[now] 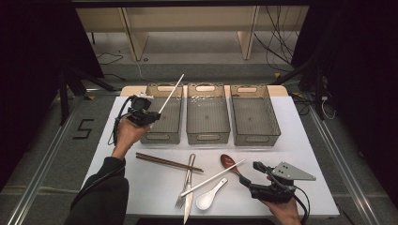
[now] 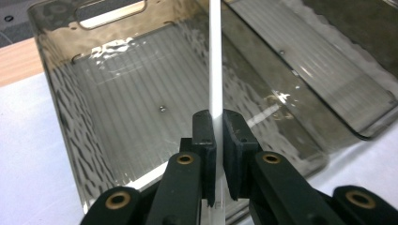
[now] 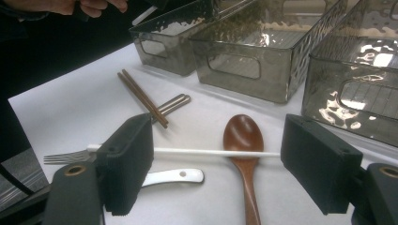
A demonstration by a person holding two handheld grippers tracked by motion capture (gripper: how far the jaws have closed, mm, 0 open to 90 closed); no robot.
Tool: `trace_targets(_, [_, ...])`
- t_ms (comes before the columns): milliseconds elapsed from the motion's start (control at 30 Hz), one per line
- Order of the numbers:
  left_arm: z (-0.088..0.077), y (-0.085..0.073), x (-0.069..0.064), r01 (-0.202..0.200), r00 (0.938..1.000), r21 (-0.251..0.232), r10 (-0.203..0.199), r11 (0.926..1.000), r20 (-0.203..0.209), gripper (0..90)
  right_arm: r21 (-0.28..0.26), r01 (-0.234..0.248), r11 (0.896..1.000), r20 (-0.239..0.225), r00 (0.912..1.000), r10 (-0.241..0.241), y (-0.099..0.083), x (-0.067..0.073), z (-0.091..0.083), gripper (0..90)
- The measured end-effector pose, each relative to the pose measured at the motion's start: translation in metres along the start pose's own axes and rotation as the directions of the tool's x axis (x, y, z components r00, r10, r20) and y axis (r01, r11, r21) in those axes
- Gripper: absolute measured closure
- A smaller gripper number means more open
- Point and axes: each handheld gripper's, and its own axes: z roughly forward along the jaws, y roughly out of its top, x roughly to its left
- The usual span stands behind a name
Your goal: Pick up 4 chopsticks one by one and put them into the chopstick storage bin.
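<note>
My left gripper [image 1: 149,114] is shut on a white chopstick [image 1: 172,93] that slants up and to the right over the left grey bin [image 1: 162,137]. In the left gripper view the jaws [image 2: 219,133] pinch the white chopstick [image 2: 215,65] above that bin's ribbed floor [image 2: 131,117]. My right gripper [image 1: 250,173] stands open low over the table at the front right. In the right gripper view its jaws [image 3: 216,161] straddle a second white chopstick [image 3: 202,152], which lies across a wooden spoon [image 3: 243,136]; they do not touch either.
Three grey bins stand in a row at the back, the middle bin [image 1: 208,136] and right bin [image 1: 256,138] with nothing in them. On the white mat lie brown chopsticks [image 1: 169,162], a fork [image 1: 186,180], a knife [image 1: 188,208] and a white spoon [image 1: 209,198].
</note>
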Motion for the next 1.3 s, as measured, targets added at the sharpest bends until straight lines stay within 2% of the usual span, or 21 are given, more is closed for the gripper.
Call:
trace_targets(300, [0.01,0.002,0.012,0.011,0.9996,0.014,-0.011,0.9998,-0.027,83.7,0.001,0.001,1.0,-0.002,1.0,-0.001,0.0,0.0,0.0,26.7])
trace_targets(700, [0.017,0.004,0.018,0.013,0.9986,0.048,-0.011,0.9988,-0.051,83.6,0.003,-0.002,1.0,-0.003,1.0,0.002,0.0,0.0,0.0,26.7])
trace_targets(900, [0.023,-0.002,0.022,0.032,0.9981,0.089,-0.028,0.9955,-0.054,83.5,0.005,-0.001,1.0,-0.005,1.0,0.001,0.0,0.0,0.0,26.7])
trace_targets(967, [0.025,-0.003,0.023,0.047,0.9972,0.086,-0.042,0.9952,-0.062,82.9,0.007,-0.002,1.0,-0.006,1.0,0.002,0.0,0.0,0.001,26.7])
trace_targets(1033, [0.025,-0.002,0.023,0.057,0.997,0.089,-0.051,0.9945,-0.058,78.1,0.007,-0.002,1.0,-0.006,1.0,0.002,0.0,0.0,0.001,26.6])
trace_targets(1067, [0.024,-0.001,0.023,0.049,0.9972,0.093,-0.043,0.9945,-0.061,71.8,0.006,-0.002,1.0,-0.005,1.0,0.002,0.0,0.0,0.001,26.6])
trace_targets(1133, [0.02,0.002,0.021,0.047,0.9971,0.091,-0.041,0.9947,-0.064,65.5,0.007,-0.006,1.0,-0.005,1.0,0.006,0.0,0.0,0.001,26.7])
trace_targets(1200, [0.017,0.005,0.019,0.066,0.9961,0.087,-0.061,0.994,-0.063,55.3,0.006,-0.008,1.0,-0.006,1.0,0.008,0.0,0.0,0.001,26.6])
trace_targets(1300, [0.01,0.006,0.014,0.076,0.9964,0.077,-0.073,0.9941,-0.042,49.2,0.004,-0.008,1.0,-0.006,1.0,0.008,0.0,0.0,0.001,26.7])
